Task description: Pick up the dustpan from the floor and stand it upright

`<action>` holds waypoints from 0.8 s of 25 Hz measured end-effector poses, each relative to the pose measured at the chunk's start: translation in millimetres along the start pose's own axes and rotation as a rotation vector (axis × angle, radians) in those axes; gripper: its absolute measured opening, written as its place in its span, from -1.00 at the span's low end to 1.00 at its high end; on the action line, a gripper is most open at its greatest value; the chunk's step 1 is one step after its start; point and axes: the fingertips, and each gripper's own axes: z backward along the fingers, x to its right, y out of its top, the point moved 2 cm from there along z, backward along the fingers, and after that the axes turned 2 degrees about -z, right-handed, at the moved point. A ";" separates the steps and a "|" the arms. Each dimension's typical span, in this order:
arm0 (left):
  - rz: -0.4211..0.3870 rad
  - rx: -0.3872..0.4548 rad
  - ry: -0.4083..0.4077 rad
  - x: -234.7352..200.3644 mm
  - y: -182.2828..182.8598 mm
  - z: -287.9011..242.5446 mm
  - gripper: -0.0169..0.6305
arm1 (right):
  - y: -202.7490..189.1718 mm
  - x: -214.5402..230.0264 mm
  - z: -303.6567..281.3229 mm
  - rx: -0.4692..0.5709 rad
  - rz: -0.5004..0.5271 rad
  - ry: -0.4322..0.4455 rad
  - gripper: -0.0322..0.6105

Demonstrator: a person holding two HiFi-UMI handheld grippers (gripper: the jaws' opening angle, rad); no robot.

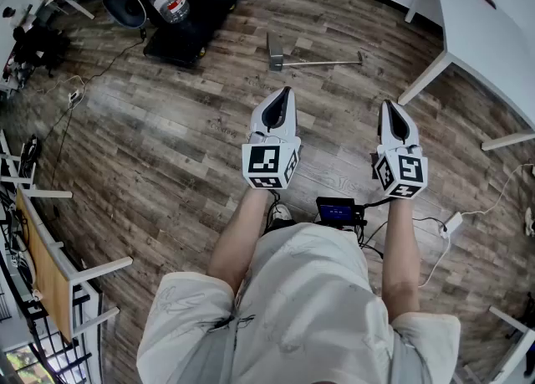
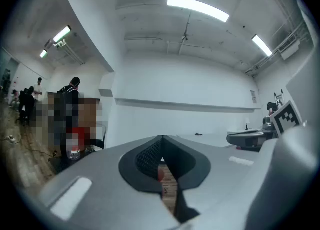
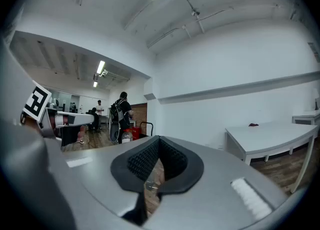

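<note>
Two tongs are in view, one in each of the person's hands, held level and side by side over the wooden floor [image 1: 167, 140] in the head view.

Left tongs [image 1: 285, 92]: clenched. Its own view shows the dark ribbed pads meeting at the tips with nothing between them; only a sliver of floor shows through the gap lower down.

Right tongs [image 1: 389, 106]: likewise clenched and empty, the pads closed tip to tip in its own view.

Dustpan [image 1: 275, 49]: lying flat on the floor, ahead of both tongs and well apart from them. Its grey pan sits towards the left and its long thin handle [image 1: 326, 63] runs off to the right along the boards. Neither pair of tongs touches it, and it has not been stood upright.

Surroundings: a white tabletop [image 1: 485, 39] occupies the upper right corner of the head view, with a small dark item on it. A black low cart [image 1: 188, 31] stands at the upper left, with a clear water bottle [image 1: 171, 2] beside it. A white power strip [image 1: 452, 222] and its cable lie on the floor near the person's right side. Several people stand in the distance in both gripper views.
</note>
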 end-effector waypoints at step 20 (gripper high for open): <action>-0.014 -0.001 -0.023 224.3 -15.1 -183.7 -0.89 | 5.5 284.0 9.7 0.026 -0.018 -0.002 -0.88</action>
